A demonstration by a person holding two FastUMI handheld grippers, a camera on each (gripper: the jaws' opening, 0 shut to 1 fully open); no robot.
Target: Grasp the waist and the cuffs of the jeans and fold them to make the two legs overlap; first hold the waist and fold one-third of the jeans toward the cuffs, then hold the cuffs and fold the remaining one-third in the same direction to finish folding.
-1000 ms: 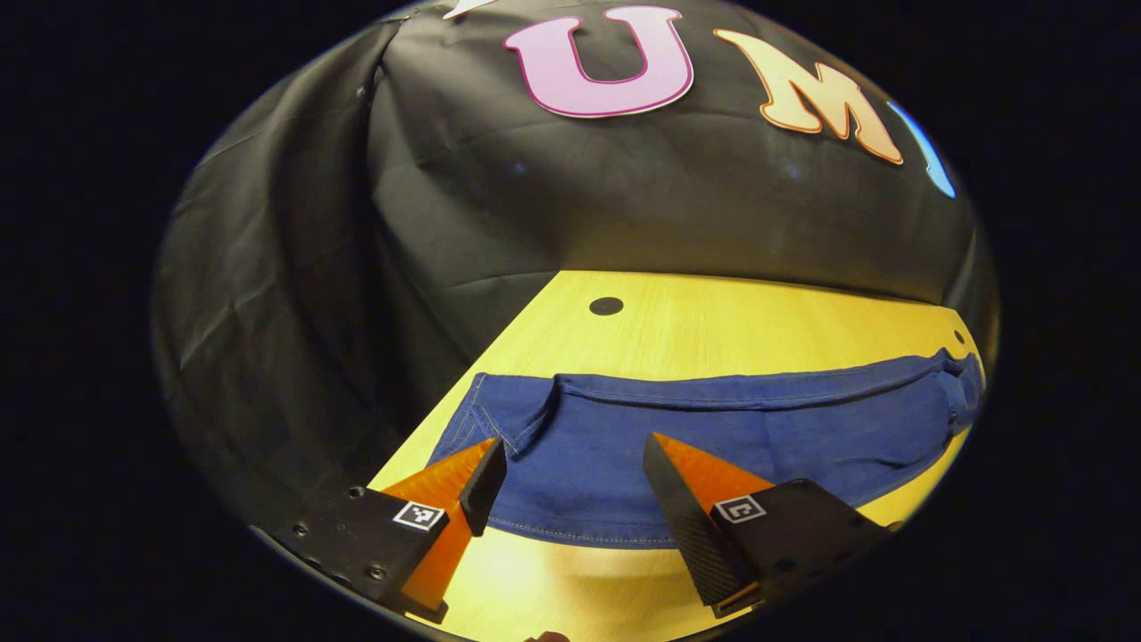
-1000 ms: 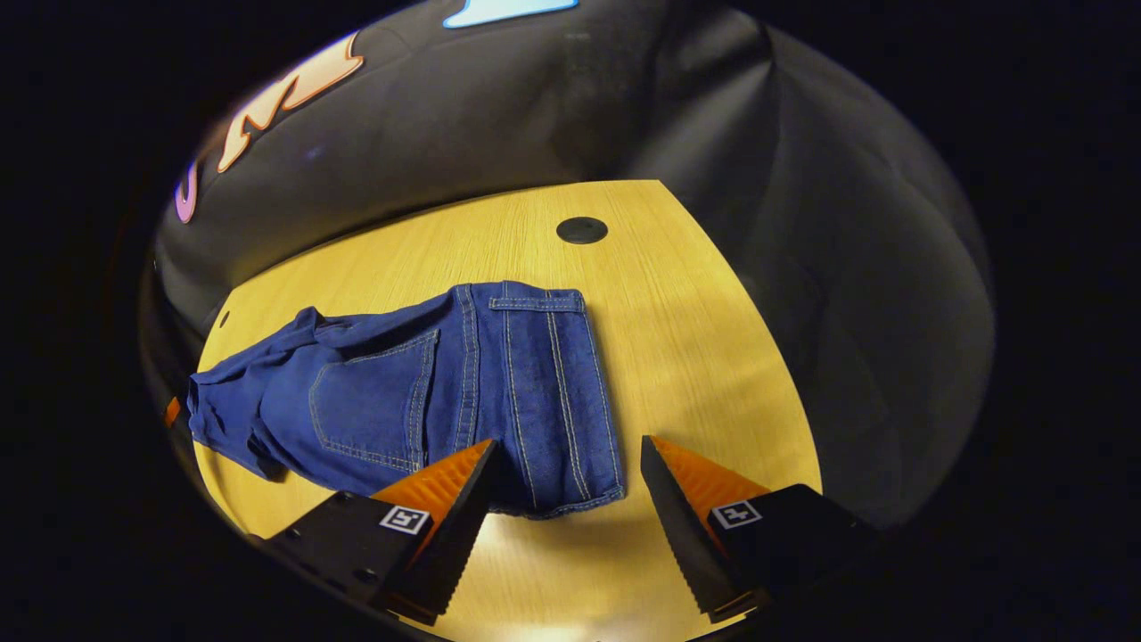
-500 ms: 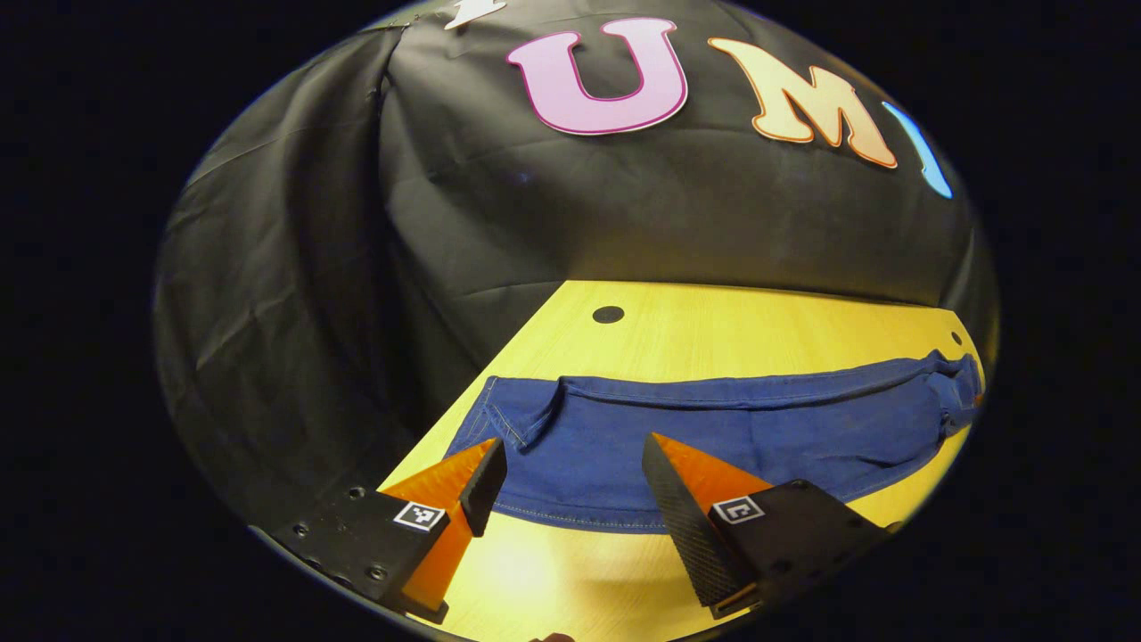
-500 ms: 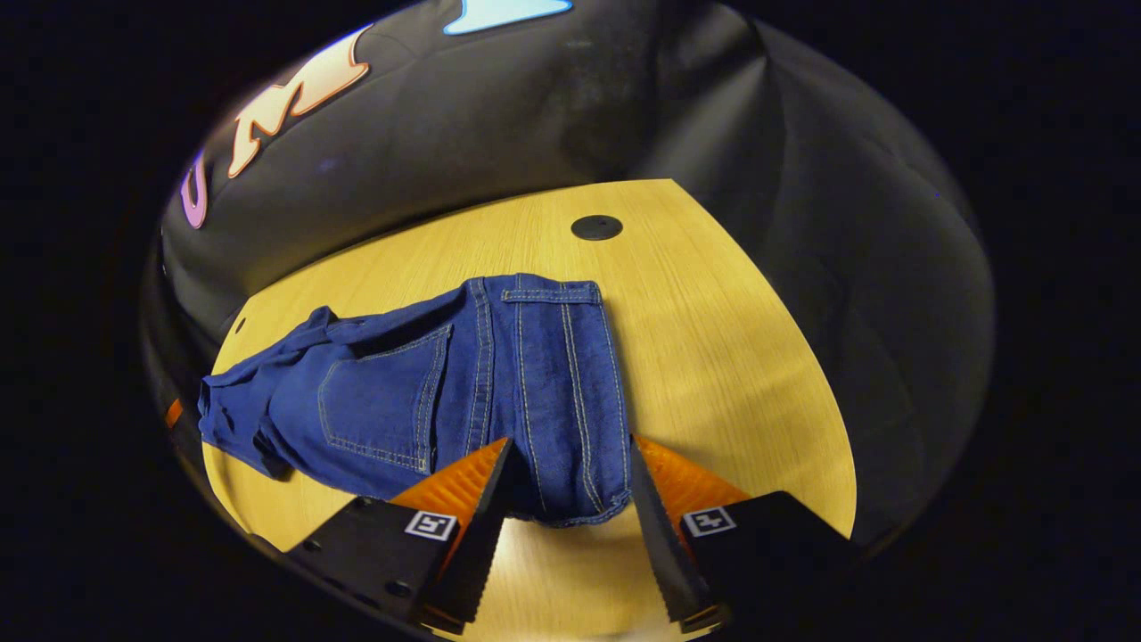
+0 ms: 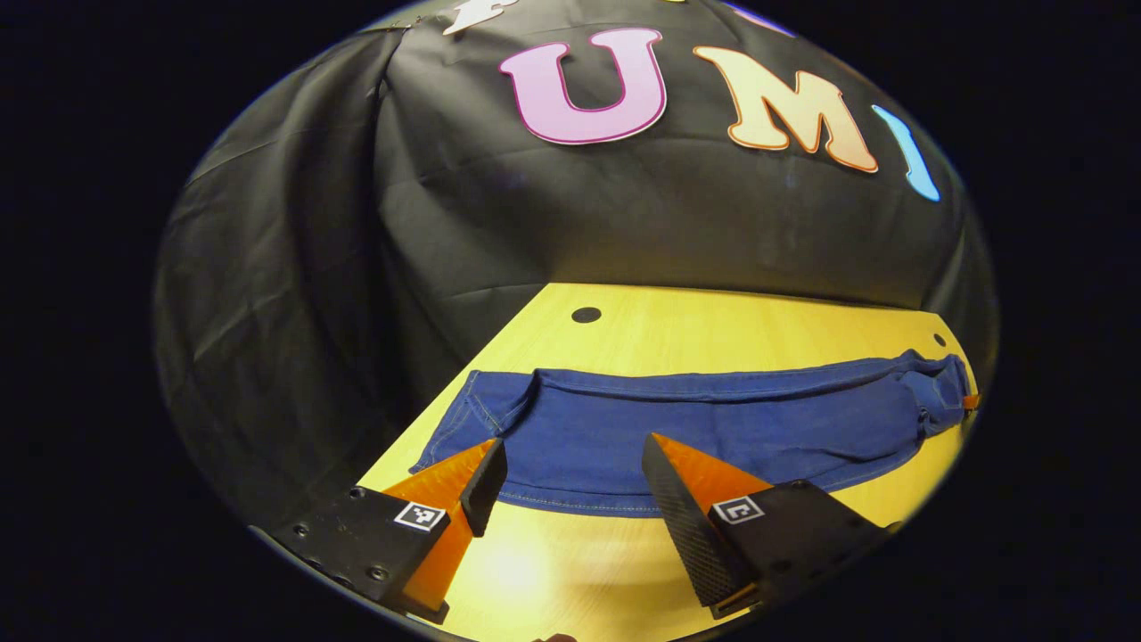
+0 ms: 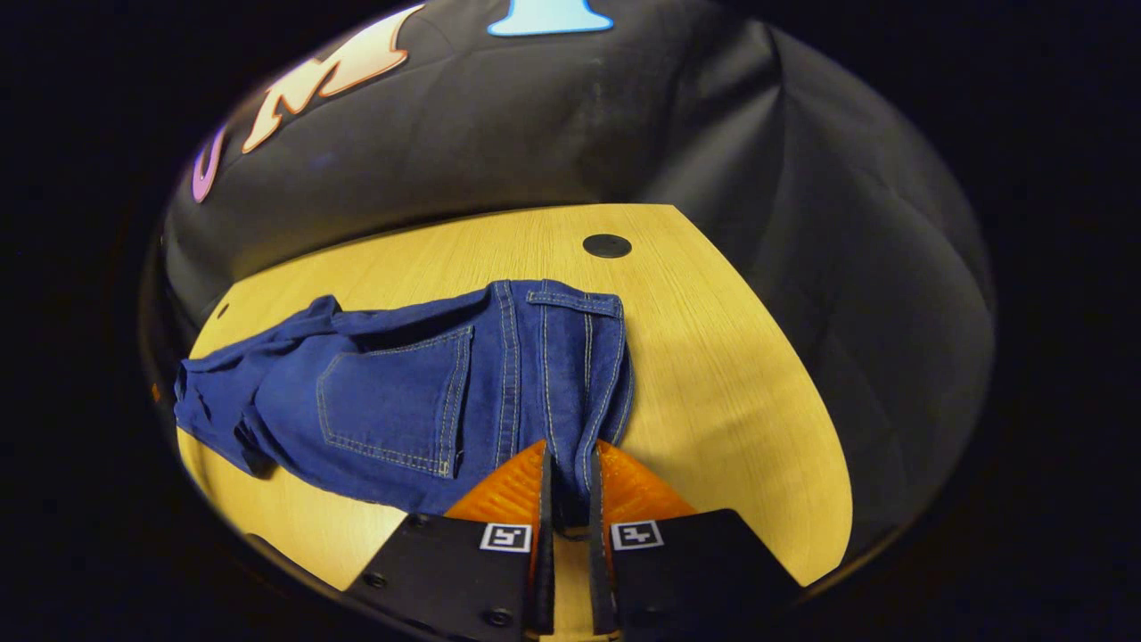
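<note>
Denim lies stretched across the yellow wooden surface [image 5: 713,330] in the left gripper view: the jeans [image 5: 695,428] run from the near left to the far right edge, their hem side nearest the camera. The left gripper [image 5: 570,464] hovers at that near edge with its jaws spread wide, just as they were a second ago, touching no cloth; the camera has drawn back slightly, so more bare wood shows in front. A small dark hole [image 5: 586,315] sits in the surface beyond the jeans, well clear of them.

In the right gripper view, the change is plain. The right gripper [image 6: 567,486] had its jaws apart a second ago and has since closed them on the near edge of the jeans [image 6: 419,392], pinching a bunched fold of denim (the end with the back pocket [image 6: 397,401] and belt loop, so seemingly the waist). That reads as the first grasp secured, with the left side yet to take hold before any fold can begin.

Another dark hole [image 6: 607,245] lies past the jeans. Nothing on the surface [image 6: 731,374] blocks the fold; the crumpled far end of the jeans may drag.
</note>
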